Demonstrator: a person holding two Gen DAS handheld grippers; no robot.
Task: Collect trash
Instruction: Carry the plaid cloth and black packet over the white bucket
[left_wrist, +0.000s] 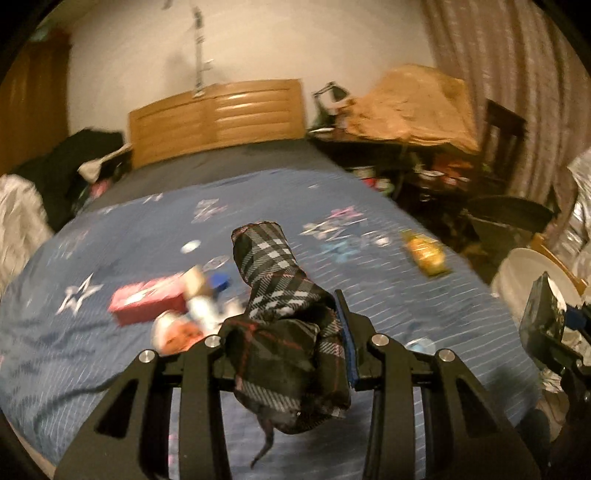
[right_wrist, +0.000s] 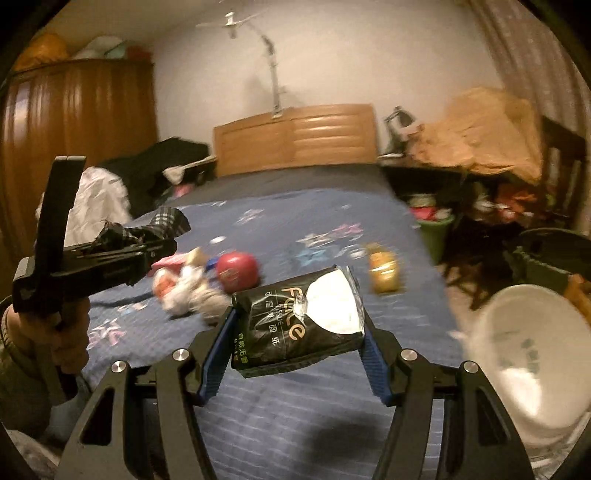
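So the left hand-held gripper (left_wrist: 291, 332) is pinching a dark plaid cloth pouch (left_wrist: 280, 306), narrow jaws, floppy end sticking forward. The right hand-held gripper (right_wrist: 299, 328) is clamping a black crinkly tissue pack (right_wrist: 295, 321) crosswise. Both are hanging over the blue star-print bed (right_wrist: 314, 413), and the round white plastic bin (right_wrist: 524, 354) is sitting off right, so I'd say the right hand's nearer.

Dim warm indoor light, heavy motion blur, fisheye bending, dark vignetted corners
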